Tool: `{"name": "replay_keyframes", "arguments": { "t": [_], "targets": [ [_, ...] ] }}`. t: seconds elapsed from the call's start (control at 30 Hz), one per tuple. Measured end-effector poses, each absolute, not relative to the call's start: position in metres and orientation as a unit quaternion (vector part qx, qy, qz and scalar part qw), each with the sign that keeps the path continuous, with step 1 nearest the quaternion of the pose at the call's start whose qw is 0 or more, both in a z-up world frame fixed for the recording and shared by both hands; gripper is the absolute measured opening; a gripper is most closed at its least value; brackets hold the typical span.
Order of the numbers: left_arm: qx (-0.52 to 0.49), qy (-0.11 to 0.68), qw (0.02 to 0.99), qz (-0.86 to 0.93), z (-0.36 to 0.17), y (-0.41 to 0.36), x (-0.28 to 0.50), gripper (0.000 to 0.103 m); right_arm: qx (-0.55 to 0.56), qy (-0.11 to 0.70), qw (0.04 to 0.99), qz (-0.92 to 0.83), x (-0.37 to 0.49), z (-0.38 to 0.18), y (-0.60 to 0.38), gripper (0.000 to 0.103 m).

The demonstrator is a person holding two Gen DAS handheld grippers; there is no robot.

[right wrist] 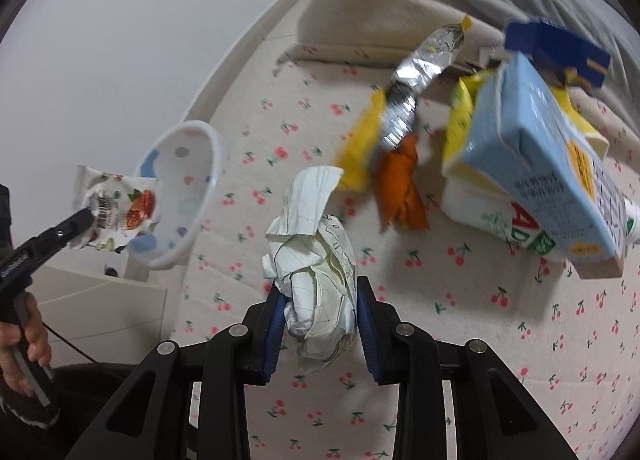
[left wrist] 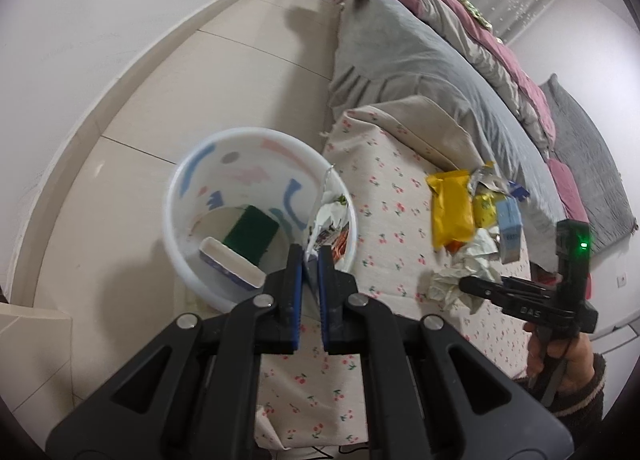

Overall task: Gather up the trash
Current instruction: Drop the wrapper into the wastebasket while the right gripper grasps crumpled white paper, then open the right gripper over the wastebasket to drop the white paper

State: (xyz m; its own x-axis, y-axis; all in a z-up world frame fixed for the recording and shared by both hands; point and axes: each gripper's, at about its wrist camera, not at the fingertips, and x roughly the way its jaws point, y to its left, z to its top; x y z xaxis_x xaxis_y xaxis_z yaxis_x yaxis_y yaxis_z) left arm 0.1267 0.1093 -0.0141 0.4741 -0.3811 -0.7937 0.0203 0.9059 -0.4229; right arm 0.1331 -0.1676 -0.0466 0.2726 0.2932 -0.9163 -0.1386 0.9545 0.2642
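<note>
My left gripper (left wrist: 310, 256) is shut on a white printed snack wrapper (left wrist: 328, 220) and holds it at the near rim of the white patterned bin (left wrist: 180, 196). A green pad (left wrist: 250, 232) and a white box (left wrist: 232, 264) lie inside the bin. The right wrist view shows the same wrapper (right wrist: 116, 208) against the bin (right wrist: 208, 180). My right gripper (right wrist: 320, 302) is shut on a crumpled white paper ball (right wrist: 312, 260) above the cherry-print cloth (right wrist: 280, 132). From the left wrist view, that gripper (left wrist: 468, 284) sits at the paper (left wrist: 452, 280).
More trash lies on the cloth: a yellow packet (left wrist: 452, 208), a foil wrapper (right wrist: 420, 76), an orange wrapper (right wrist: 404, 188) and a light blue carton (right wrist: 540, 164). The bed's grey sheet (left wrist: 400, 52) and pink quilt rise behind. Tiled floor (left wrist: 200, 72) lies left of the bin.
</note>
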Motion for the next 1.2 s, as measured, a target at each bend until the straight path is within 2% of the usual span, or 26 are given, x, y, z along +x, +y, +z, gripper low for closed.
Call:
{"name": "replay_keyframes", "arguments": {
  "t": [0.5, 0.53, 0.57, 0.6, 0.63, 0.67, 0.7, 0.87, 1.2],
  "targets": [
    [-0.172, 0.495, 0.846, -0.093, -0.022, 0.132, 0.135, 0.009, 0.073, 0.561, 0.809, 0.159, 0.15, -0.025, -0.135, 0.034],
    [-0.175, 0.501, 0.843, -0.092, -0.025, 0.134, 0.137, 0.012, 0.073, 0.56, 0.809, 0.161, 0.151, -0.025, -0.132, 0.034],
    [-0.174, 0.507, 0.839, -0.091, -0.026, 0.135, 0.138, 0.025, 0.071, 0.559, 0.809, 0.164, 0.153, -0.025, -0.126, 0.034],
    [-0.17, 0.513, 0.837, -0.086, -0.027, 0.136, 0.139, 0.044, 0.069, 0.558, 0.81, 0.166, 0.153, -0.024, -0.122, 0.034],
    [-0.161, 0.516, 0.838, -0.07, -0.028, 0.138, 0.138, 0.054, 0.068, 0.557, 0.811, 0.168, 0.155, -0.024, -0.117, 0.034],
    [-0.151, 0.515, 0.842, -0.055, -0.027, 0.139, 0.136, 0.072, 0.067, 0.556, 0.811, 0.171, 0.156, -0.024, -0.112, 0.034],
    [-0.142, 0.514, 0.845, -0.047, -0.025, 0.14, 0.135, 0.08, 0.068, 0.555, 0.811, 0.174, 0.158, -0.025, -0.108, 0.034],
    [-0.066, 0.513, 0.856, 0.001, -0.024, 0.145, 0.13, 0.083, 0.061, 0.553, 0.811, 0.179, 0.166, -0.029, -0.087, 0.034],
    [-0.048, 0.514, 0.856, 0.023, -0.027, 0.159, 0.127, 0.087, 0.055, 0.559, 0.806, 0.186, 0.185, -0.038, -0.056, 0.034]
  ]
}}
